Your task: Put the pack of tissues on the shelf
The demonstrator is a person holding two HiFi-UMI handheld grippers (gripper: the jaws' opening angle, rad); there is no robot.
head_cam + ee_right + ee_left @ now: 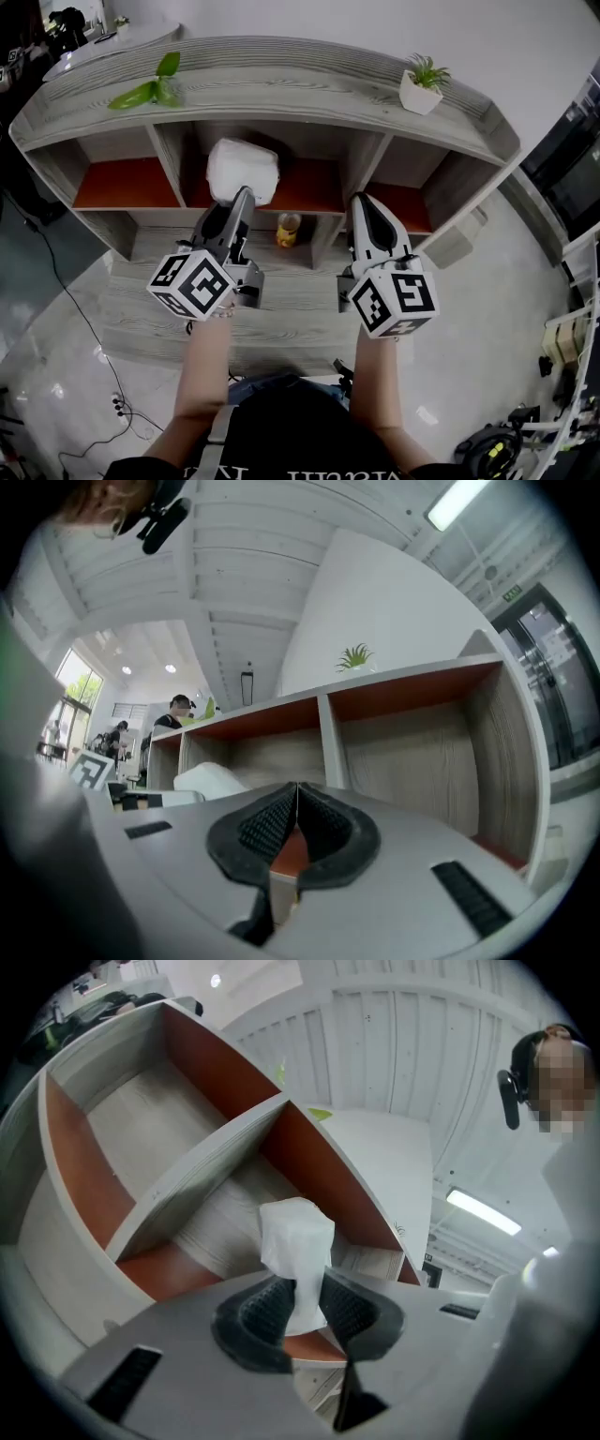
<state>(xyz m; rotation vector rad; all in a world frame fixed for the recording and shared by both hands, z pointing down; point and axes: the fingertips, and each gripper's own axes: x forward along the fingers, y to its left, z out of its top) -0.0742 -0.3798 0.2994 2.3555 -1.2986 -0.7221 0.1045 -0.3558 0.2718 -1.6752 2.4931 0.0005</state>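
The pack of tissues (pixel 242 171) is a soft white bundle. My left gripper (pixel 246 194) is shut on its near end and holds it at the mouth of the shelf's (pixel 309 80) upper row, second compartment from the left. In the left gripper view, the pack of tissues (pixel 297 1241) is pinched between the ribbed pads of the left gripper (pixel 298 1312) and sticks out toward the orange-backed compartments. My right gripper (pixel 362 199) hovers to the right, level with the shelf front. In its own view, the right gripper (pixel 296 816) is shut with nothing in it.
The grey wooden shelf has orange back panels and several compartments. A small yellow jar (pixel 289 230) stands in the lower row. On top are a green leafy sprig (pixel 150 91) and a potted plant (pixel 423 84). Cables (pixel 56 272) run over the glossy floor at the left.
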